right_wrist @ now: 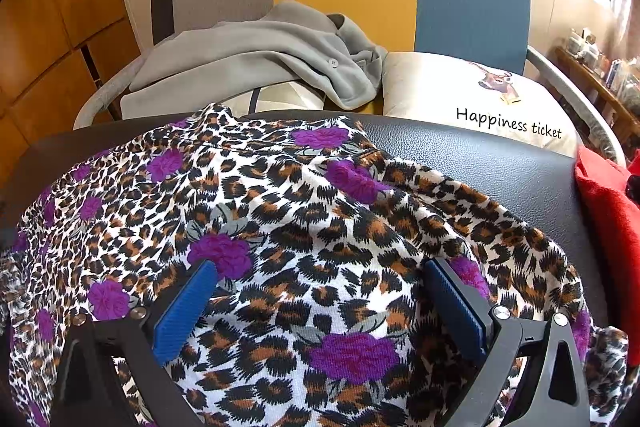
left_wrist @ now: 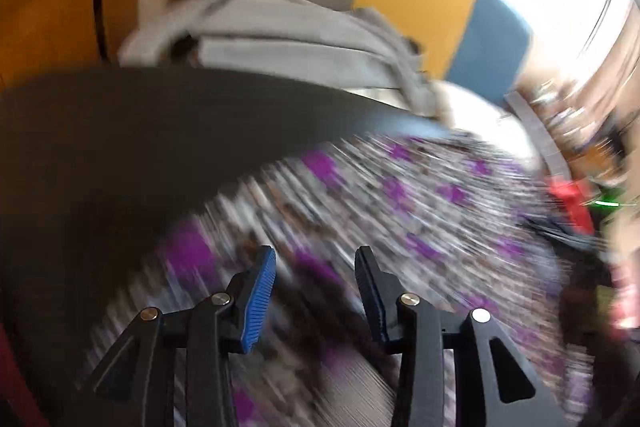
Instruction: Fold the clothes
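Both wrist views close above garment [right_wrist: 304, 227]

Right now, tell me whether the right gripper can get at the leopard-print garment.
Probably yes: the right gripper hangs open directly over the leopard-print garment, with nothing between its fingers and the cloth.

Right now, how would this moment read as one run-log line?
leopard-print garment spread on black table | left gripper open | right gripper open | nothing gripped
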Demonstrator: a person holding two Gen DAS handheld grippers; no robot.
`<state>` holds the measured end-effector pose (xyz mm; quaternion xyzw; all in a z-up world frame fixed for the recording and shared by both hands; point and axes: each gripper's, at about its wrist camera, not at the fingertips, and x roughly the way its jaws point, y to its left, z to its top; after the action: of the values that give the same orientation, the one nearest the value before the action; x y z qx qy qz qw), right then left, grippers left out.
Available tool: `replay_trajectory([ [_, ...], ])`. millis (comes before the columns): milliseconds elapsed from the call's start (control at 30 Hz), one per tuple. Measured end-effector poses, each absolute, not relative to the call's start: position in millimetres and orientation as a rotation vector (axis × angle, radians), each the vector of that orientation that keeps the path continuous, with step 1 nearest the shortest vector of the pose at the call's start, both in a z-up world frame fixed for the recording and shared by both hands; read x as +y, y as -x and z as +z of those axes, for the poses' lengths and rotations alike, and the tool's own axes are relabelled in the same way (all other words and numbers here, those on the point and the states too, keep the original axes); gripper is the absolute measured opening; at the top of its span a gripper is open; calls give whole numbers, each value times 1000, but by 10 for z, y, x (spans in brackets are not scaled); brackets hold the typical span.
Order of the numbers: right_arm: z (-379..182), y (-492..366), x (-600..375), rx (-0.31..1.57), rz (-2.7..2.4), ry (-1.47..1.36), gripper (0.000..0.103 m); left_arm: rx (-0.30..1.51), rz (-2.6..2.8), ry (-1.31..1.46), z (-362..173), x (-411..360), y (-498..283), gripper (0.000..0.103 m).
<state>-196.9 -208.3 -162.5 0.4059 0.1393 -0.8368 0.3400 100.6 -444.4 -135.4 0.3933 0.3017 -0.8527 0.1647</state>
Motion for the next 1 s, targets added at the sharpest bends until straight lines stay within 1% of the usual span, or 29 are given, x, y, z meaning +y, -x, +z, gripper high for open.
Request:
replay_trajectory([
  [33, -1628, 1968, -2084, 365, -2179, -1056, 103, 907, -2463, -1133, -1354, -4269, -1181, 42],
  [67, -1631, 1966, -2087, 367, -2181, -1055, 103, 915, -2482, -1140, -1356, -4133, -1309, 42],
  [233, -1634, 1954, -2083, 368, -2183, -1054, 103, 890, -2495, -1291, -1503, -3473, -1779, 45],
  [267, -1635, 1958, -2091, 370, -2184, -1055, 103, 865, -2507, -1309, -1515, -3341, -1836, 46],
  [333, -1631, 1960, -2094, 376, -2185, -1057, 103, 751, -2515, -1340, -1487, -3165, -1877, 45],
  [367, -1629, 1962, -2098, 380, -2185, -1059, 103, 665, -2492, -1378, -1466, -3071, -1891, 32],
  [400, -1627, 1963, -2101, 383, -2184, -1062, 103, 631, -2464, -1398, -1452, -3029, -1924, 13],
  [467, -1619, 1970, -2118, 396, -2179, -1068, 103, 667, -2411, -1409, -1442, -3035, -2037, 5],
  [500, -1613, 1976, -2131, 406, -2175, -1072, 103, 670, -2374, -1401, -1437, -3038, -2115, 3],
  [533, -1607, 1983, -2144, 416, -2170, -1075, 103, 704, -2346, -1385, -1436, -3074, -2206, 2],
  [600, -1598, 1994, -2159, 431, -2162, -1084, 103, 878, -2316, -1329, -1454, -3188, -2398, 2],
  [633, -1590, 1996, -2163, 438, -2157, -1095, 103, 934, -2312, -1302, -1455, -3199, -2466, 2],
  [667, -1571, 1992, -2168, 448, -2153, -1119, 103, 946, -2303, -1279, -1439, -3192, -2541, 2],
  [733, -1474, 1903, -2164, 453, -2150, -1143, 103, 919, -2268, -1212, -1389, -3201, -2702, 10],
  [767, -1383, 1778, -2152, 454, -2146, -1092, 103, 922, -2242, -1151, -1348, -3236, -2838, 21],
  [800, -1292, 1652, -2139, 455, -2140, -1042, 103, 911, -2214, -1095, -1304, -3281, -2960, 29],
  [833, -1215, 1486, -2125, 450, -2108, -1001, 103, 884, -2183, -1044, -1258, -3337, -3066, 34],
  [867, -1177, 1348, -2115, 423, -2106, -988, 103, 842, -2143, -1004, -1213, -3397, -3171, 44],
  [933, -1138, 1005, -2058, 433, -2044, -940, 103, 762, -2084, -983, -1157, -3494, -3281, 47],
  [1000, -1182, 705, -1993, 452, -2007, -916, 103, 701, -2053, -977, -1117, -3577, -3323, 53],
])
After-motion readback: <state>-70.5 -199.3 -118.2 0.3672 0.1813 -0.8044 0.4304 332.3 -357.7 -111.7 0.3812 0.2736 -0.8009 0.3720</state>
